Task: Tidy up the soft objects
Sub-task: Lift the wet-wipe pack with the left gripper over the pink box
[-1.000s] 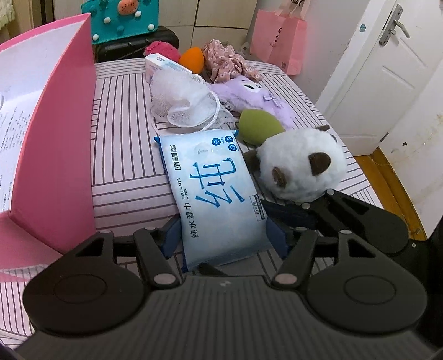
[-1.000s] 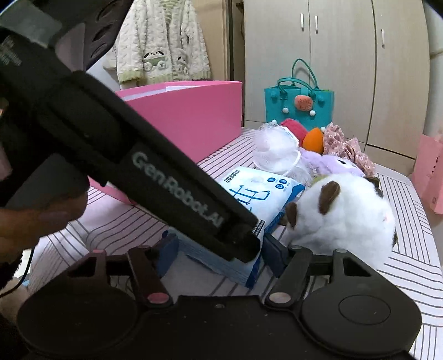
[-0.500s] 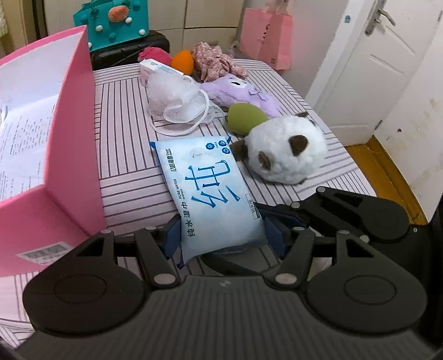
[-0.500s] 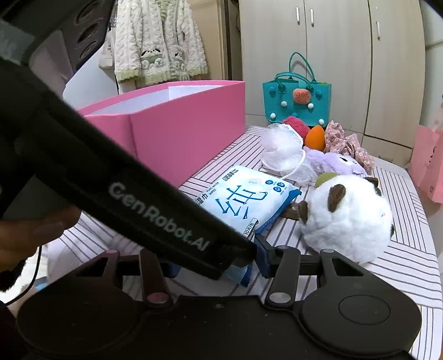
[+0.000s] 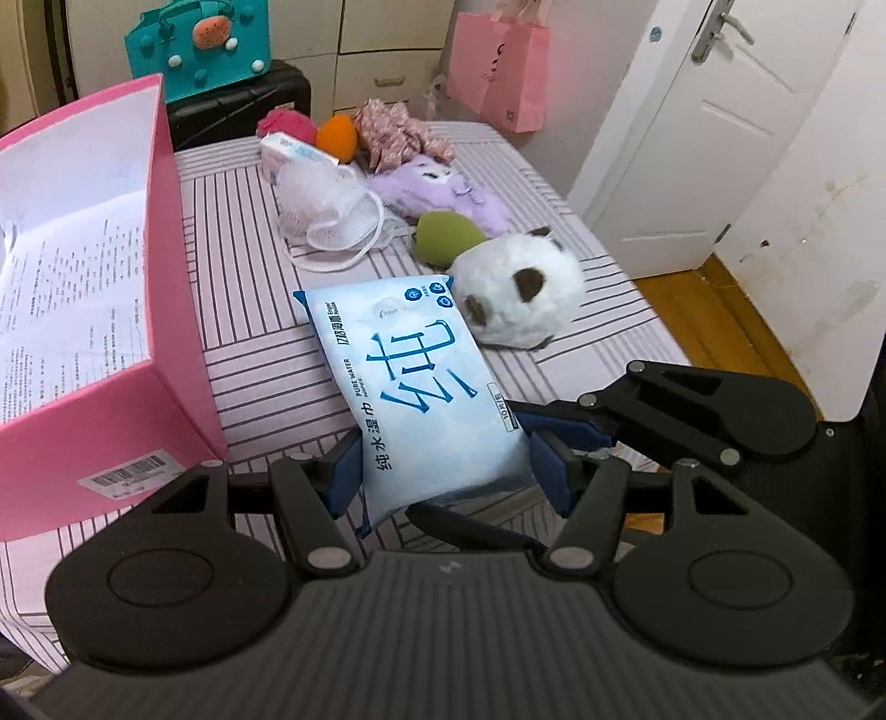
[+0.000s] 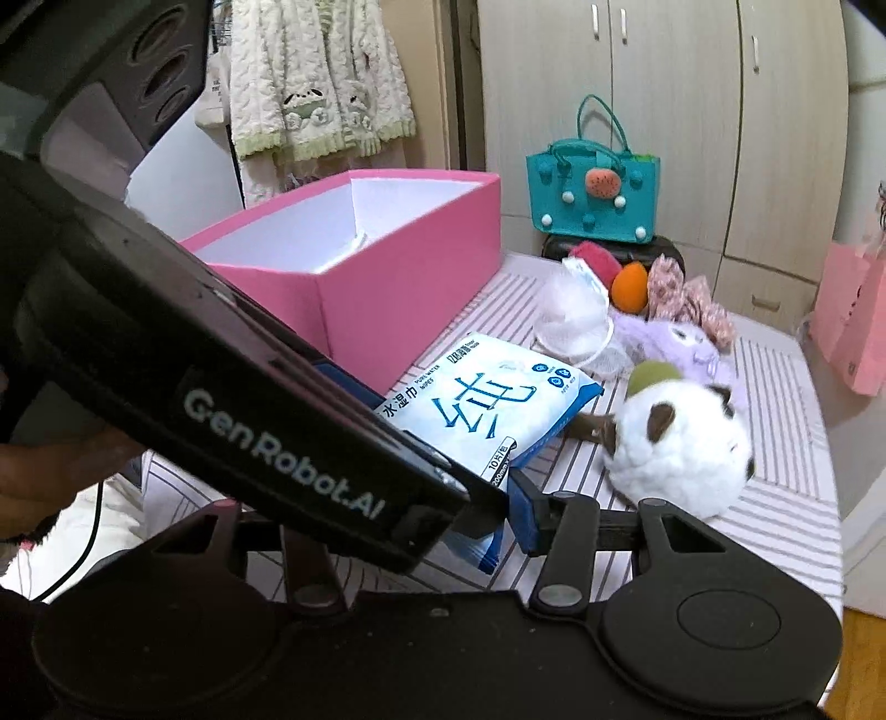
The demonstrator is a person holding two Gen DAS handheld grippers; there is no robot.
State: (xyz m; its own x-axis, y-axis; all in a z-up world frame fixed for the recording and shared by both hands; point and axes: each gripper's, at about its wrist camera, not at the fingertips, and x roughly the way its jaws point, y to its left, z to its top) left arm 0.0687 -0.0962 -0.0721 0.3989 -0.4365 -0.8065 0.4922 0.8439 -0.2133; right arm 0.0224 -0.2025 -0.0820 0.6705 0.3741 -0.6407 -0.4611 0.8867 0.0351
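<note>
A pale blue wet-wipes pack (image 5: 421, 387) hangs tilted above the striped tabletop (image 5: 249, 310), its near end up. My left gripper (image 5: 446, 476) is shut on that near end, a blue pad on each long edge. My right gripper (image 6: 432, 526) comes in from the right and grips the same end; one of its fingers (image 5: 559, 429) lies against the pack's right edge. In the right wrist view the left gripper's black body hides the right gripper's left finger. The open pink box (image 5: 166, 266) stands to the left.
Beyond the pack lie a white panda plush (image 5: 520, 288), a green sponge (image 5: 443, 241), a purple plush (image 5: 443, 188), a white mesh puff (image 5: 326, 199), an orange sponge (image 5: 335, 138) and floral fabric (image 5: 398, 133). A teal bag (image 5: 199, 50) stands behind. The table's right edge (image 5: 653, 310) drops to the floor.
Both grippers have risen and carried the wipes pack's near end up off the cloth. The right gripper's jaws narrowed onto the pack.
</note>
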